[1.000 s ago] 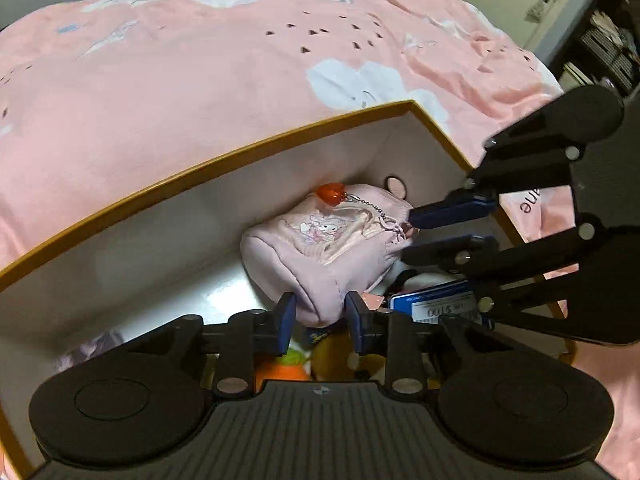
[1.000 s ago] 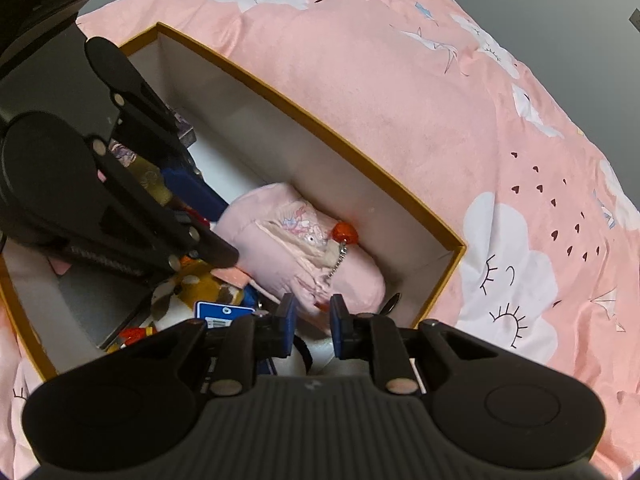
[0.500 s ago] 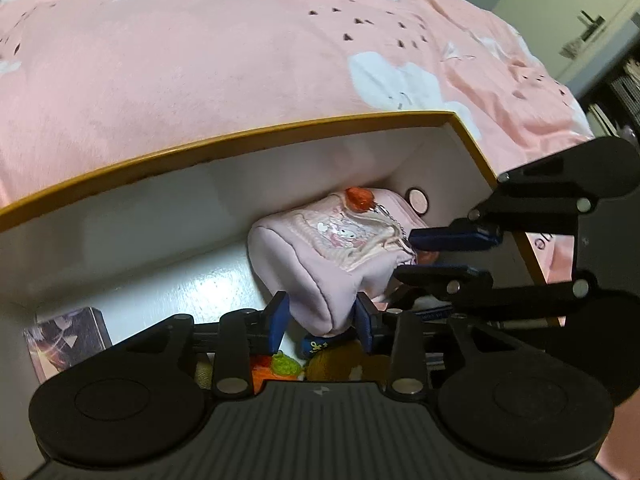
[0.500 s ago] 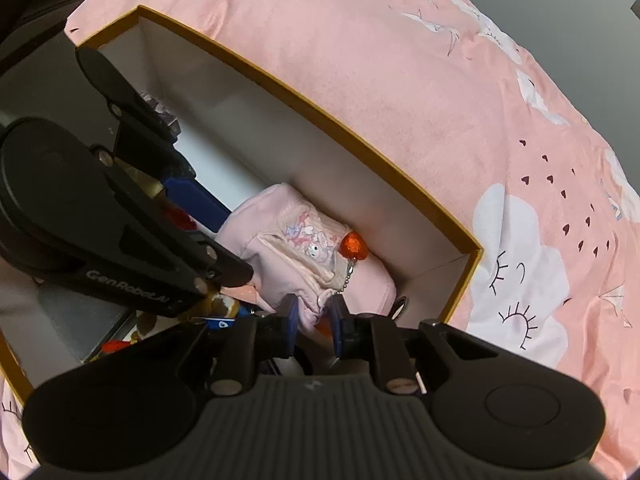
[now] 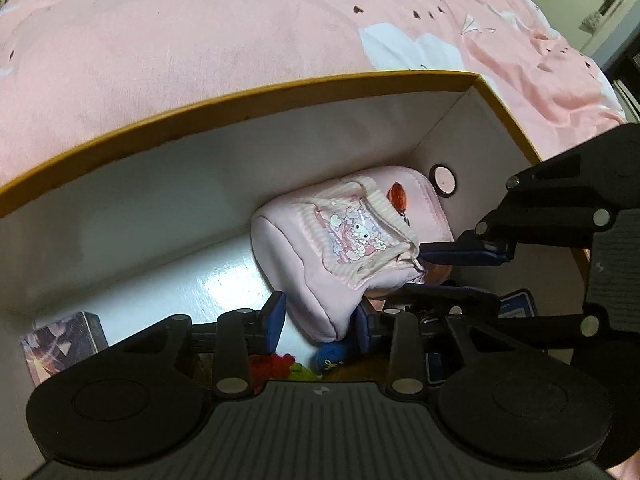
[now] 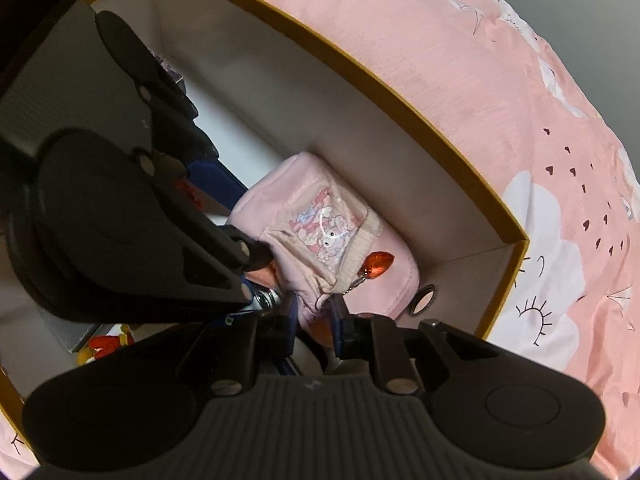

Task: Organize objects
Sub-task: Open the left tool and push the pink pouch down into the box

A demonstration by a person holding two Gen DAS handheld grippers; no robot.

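A soft pink pouch lies inside the white-walled, mustard-rimmed box, tucked toward the far right corner, at about one o'clock in the left wrist view, with other small things crowding the floor below it. Its long axis runs from that far corner back toward the left gripper, so the near end of the pouch pokes straight into the gap between the blue pads. That gripper stands apart, straddling the pouch's near end; whether the pads press the fabric I cannot tell. The right gripper comes in from three o'clock in the left view, jaws narrow and seemingly pinching the pouch's side edge near the zip chain, just below the red gem charm; the fold of cloth sits between its fingertips, so I judge it clamped there. The right claw is thus the one with a hold, across the pouch's axis, while the left lies in line with it. The box rests on a pink bedspread printed with clouds.
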